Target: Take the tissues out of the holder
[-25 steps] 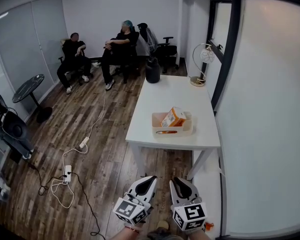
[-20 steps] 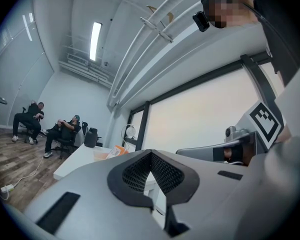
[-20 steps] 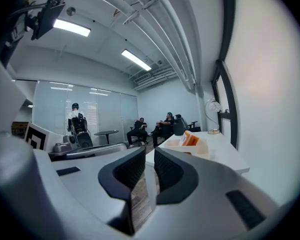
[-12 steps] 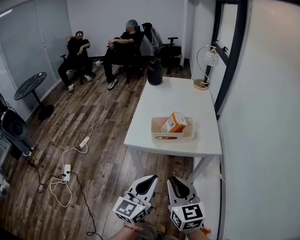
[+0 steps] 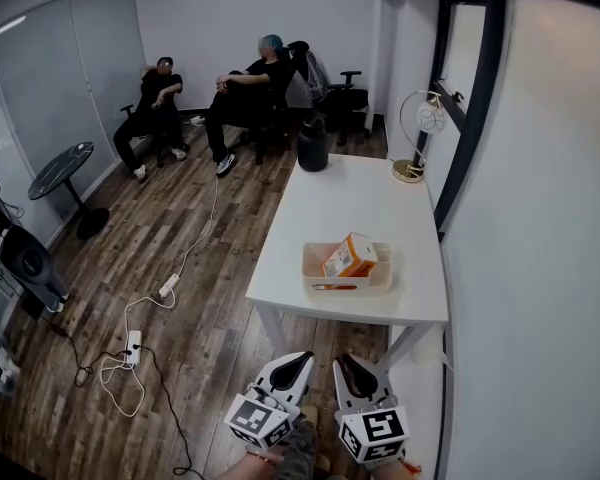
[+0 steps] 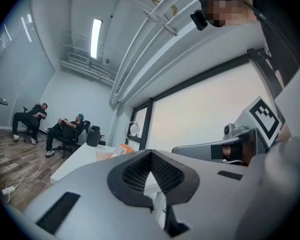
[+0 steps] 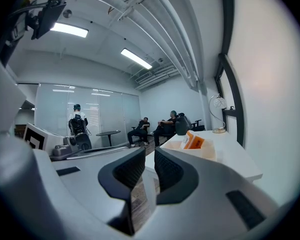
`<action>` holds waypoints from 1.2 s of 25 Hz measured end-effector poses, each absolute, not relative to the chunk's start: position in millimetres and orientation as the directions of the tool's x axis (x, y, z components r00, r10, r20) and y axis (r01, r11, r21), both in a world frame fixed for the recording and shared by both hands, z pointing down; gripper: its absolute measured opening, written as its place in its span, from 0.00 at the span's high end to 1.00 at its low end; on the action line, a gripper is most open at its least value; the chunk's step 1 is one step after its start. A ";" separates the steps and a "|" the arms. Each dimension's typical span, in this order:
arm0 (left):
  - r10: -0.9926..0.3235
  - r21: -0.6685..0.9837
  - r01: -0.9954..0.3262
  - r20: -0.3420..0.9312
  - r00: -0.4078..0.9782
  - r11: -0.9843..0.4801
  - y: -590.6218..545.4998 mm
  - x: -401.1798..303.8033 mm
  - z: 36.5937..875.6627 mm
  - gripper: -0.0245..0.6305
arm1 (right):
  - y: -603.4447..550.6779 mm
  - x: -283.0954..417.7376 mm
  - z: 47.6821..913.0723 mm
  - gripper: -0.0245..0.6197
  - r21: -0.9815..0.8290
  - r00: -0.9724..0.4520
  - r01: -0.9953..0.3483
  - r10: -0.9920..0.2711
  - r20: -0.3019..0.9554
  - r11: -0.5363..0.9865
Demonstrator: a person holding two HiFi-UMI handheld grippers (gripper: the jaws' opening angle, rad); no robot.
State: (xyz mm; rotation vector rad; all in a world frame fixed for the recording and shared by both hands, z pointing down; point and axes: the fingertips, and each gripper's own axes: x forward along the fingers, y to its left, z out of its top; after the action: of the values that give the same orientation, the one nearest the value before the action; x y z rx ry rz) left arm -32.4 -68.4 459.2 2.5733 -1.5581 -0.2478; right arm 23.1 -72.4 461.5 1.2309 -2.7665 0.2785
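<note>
An orange and white tissue pack [image 5: 350,256] leans in a cream holder [image 5: 345,282] near the front edge of a white table [image 5: 360,203]. Both grippers hang low in the head view, well short of the table and over the wooden floor. My left gripper [image 5: 299,359] is shut, its pads meeting at the tips with nothing between them. My right gripper [image 5: 349,363] is shut too and holds nothing. The left gripper view has the tissue pack [image 6: 121,149] far beyond the left gripper [image 6: 151,154]. In the right gripper view the tissue pack [image 7: 194,141] stands past the right gripper [image 7: 150,155].
A black jug-like vessel [image 5: 312,144] and a ring-shaped lamp [image 5: 416,166] stand at the table's far end. Two people sit on chairs at the back [image 5: 250,86]. A power strip with cables [image 5: 135,346] lies on the floor at left. A pale wall runs close along the right.
Both grippers have come a little nearer to the table together, still side by side. Their jaws have stayed as they were. The tissue pack and holder have not moved.
</note>
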 end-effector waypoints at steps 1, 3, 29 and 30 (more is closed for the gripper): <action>-0.885 0.188 -0.865 -0.078 0.458 -0.464 -77.0 -32.3 459.6 0.96 | -79.7 22.3 461.6 0.91 -0.125 -0.666 -0.746 -0.727 0.166 0.655; -0.883 0.188 -0.863 -0.081 0.463 -0.469 -94.3 -32.1 459.9 0.96 | -94.2 20.2 461.3 0.90 -0.122 -0.664 -0.748 -0.729 0.169 0.653; -0.825 0.240 -0.794 -0.057 0.563 -0.558 -259.3 -39.9 482.8 0.96 | -244.4 5.0 479.9 0.89 -0.122 -0.595 -0.802 -0.766 0.242 0.585; -0.822 0.245 -0.791 -0.054 0.567 -0.561 -263.0 -39.8 482.7 0.96 | -248.4 4.3 480.5 0.88 -0.120 -0.593 -0.804 -0.767 0.246 0.583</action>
State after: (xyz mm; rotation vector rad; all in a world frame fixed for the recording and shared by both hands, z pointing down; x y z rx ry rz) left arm -39.8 -263.0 482.7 2.6055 -1.3574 -0.2409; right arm 4.3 -248.4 480.5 1.3235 -2.6429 0.3273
